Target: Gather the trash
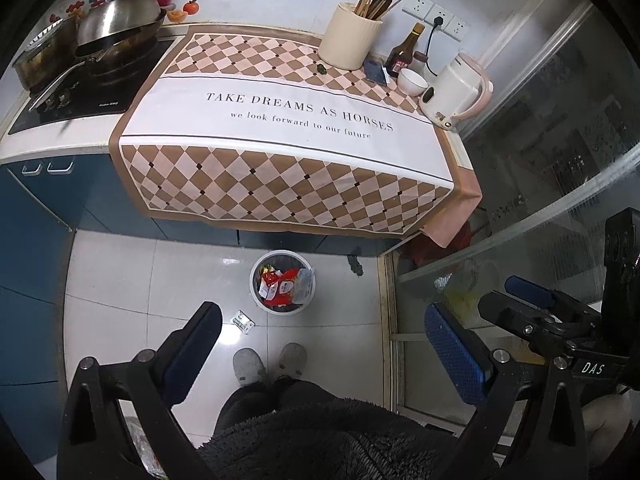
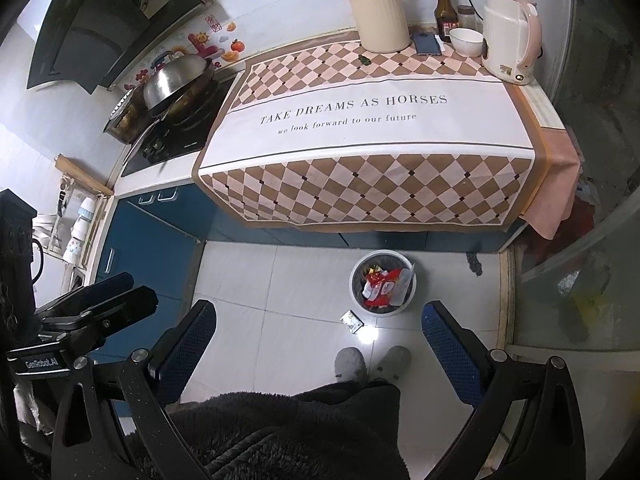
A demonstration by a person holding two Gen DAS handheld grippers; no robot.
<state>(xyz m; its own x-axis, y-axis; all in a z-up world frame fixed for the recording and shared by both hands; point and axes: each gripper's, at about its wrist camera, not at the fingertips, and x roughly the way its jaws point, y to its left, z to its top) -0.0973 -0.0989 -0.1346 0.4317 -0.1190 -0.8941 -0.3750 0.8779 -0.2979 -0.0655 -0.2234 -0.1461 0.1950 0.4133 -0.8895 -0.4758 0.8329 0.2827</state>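
Observation:
A small white trash bin [image 1: 256, 280] stands on the tiled floor below the counter, filled with red and white wrappers [image 1: 282, 286]. A small silvery wrapper [image 1: 244, 322] lies on the floor just left of the bin; it also shows in the right wrist view [image 2: 352, 321] beside the bin [image 2: 356, 280]. My left gripper [image 1: 324, 344] is open and empty, held high above the floor. My right gripper [image 2: 320, 340] is open and empty too, at the same height. A tiny dark scrap [image 1: 321, 69] lies on the checkered cloth [image 1: 280, 128].
The counter holds a wok [image 1: 120, 20] on the stove, a utensil jar [image 1: 350, 36], a sauce bottle [image 1: 406, 50], a bowl [image 1: 412, 82], a phone [image 1: 376, 71] and a kettle [image 1: 456, 92]. A glass door [image 1: 540, 160] is on the right. Slippered feet [image 1: 268, 364] stand below.

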